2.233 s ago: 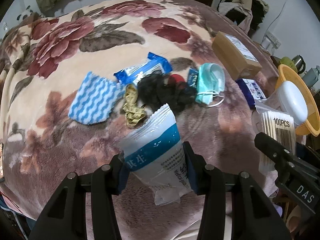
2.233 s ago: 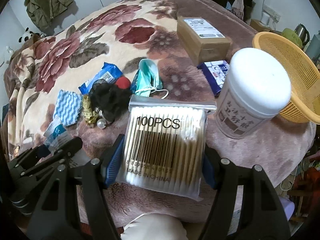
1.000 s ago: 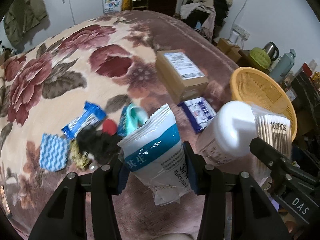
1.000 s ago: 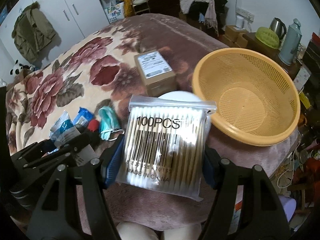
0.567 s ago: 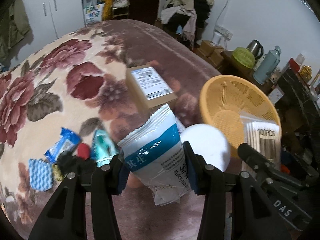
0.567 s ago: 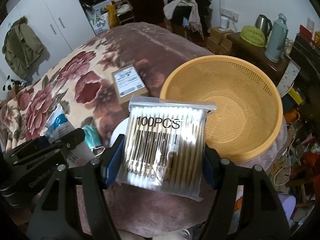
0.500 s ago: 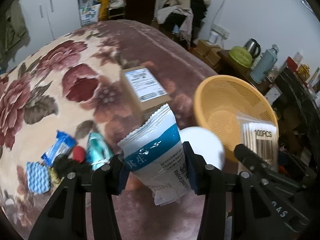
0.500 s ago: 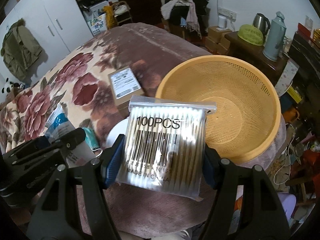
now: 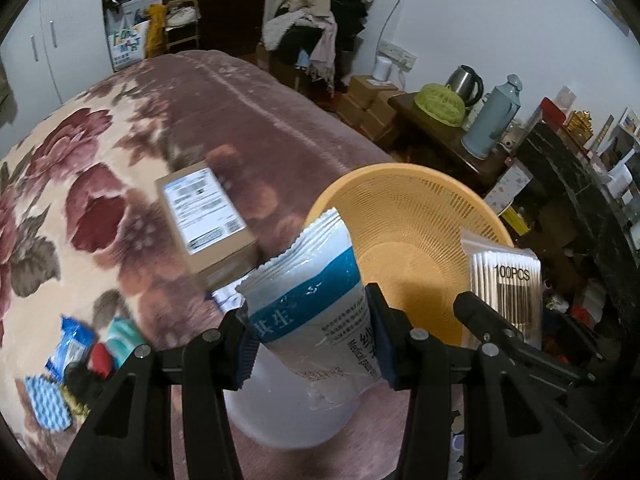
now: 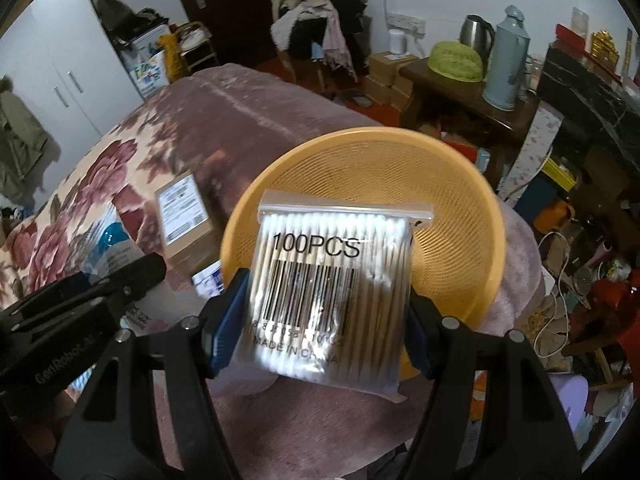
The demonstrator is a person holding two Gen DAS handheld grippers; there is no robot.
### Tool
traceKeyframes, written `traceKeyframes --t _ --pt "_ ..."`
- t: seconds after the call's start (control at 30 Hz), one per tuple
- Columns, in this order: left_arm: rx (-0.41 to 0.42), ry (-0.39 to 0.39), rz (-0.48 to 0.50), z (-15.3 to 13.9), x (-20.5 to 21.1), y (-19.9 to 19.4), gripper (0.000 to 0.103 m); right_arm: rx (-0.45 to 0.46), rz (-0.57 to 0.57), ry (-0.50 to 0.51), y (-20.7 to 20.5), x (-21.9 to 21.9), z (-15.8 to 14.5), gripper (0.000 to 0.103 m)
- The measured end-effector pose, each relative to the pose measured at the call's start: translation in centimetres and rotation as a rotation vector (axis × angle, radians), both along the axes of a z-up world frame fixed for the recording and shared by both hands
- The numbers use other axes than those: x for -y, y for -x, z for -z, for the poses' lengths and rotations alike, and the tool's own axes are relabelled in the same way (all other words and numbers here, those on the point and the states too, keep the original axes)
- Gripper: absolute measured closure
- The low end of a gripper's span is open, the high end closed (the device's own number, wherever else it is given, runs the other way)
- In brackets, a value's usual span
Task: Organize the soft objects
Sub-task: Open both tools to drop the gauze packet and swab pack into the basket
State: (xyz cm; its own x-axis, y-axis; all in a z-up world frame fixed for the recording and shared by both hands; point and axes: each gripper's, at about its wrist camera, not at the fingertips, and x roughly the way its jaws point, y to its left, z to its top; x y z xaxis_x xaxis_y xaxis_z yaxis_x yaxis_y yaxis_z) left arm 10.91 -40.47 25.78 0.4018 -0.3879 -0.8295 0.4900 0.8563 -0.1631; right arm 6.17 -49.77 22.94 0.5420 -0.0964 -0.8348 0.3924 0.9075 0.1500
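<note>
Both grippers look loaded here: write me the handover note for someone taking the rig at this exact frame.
Left gripper: shut on the gauze packet, held near the orange basket.
Right gripper: shut on the cotton swab bag, held in front of the basket's bowl.
Done: both packs are lifted off the blanket. Nothing shows in the visible part of the basket.
Left: release both packs, probably into the basket. The blue packet, face mask, blue wavy cloth and dark bundle lie on the blanket at far left.
</note>
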Motion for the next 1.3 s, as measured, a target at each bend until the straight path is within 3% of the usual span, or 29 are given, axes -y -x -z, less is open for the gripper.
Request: traceKeyframes --t 0.2,0.5,0.57,0.67,0.77,0.8,1.07,1.3 --pt "-0.014 -0.008 0.042 1.2 4.0 -2.1 0.054 0.009 0.087 -0.094 -1.1 4.0 1.0 0.033" --pt "-0.064 -0.028 0.11 3.7 8.5 -3.1 0.051 -0.027 0.171 -0.125 -1.7 7.2 2.7 0.032" --pt "-0.049 -0.042 0.1 3.8 8.4 -3.0 0.041 -0.048 0.188 -0.125 -1.8 7.6 3.0 0.031" --pt "-0.032 -0.032 0.082 3.6 7.3 -2.8 0.013 -0.058 0.196 -0.111 -1.6 7.9 3.0 0.029" --pt "-0.009 -0.028 0.059 3.0 6.1 -2.9 0.002 -0.077 0.205 -0.108 -1.4 8.0 3.1 0.013" --pt "0.001 -0.025 0.059 2.7 5.8 -2.8 0.001 -0.077 0.209 -0.109 -1.2 7.9 3.0 0.008" --pt "0.033 -0.043 0.085 1.5 4.7 -2.1 0.001 -0.078 0.206 -0.078 -0.3 7.3 2.3 0.001" --pt "0.034 -0.036 0.089 1.0 3.8 -1.5 0.001 -0.075 0.206 -0.052 0.2 6.5 1.5 0.0"
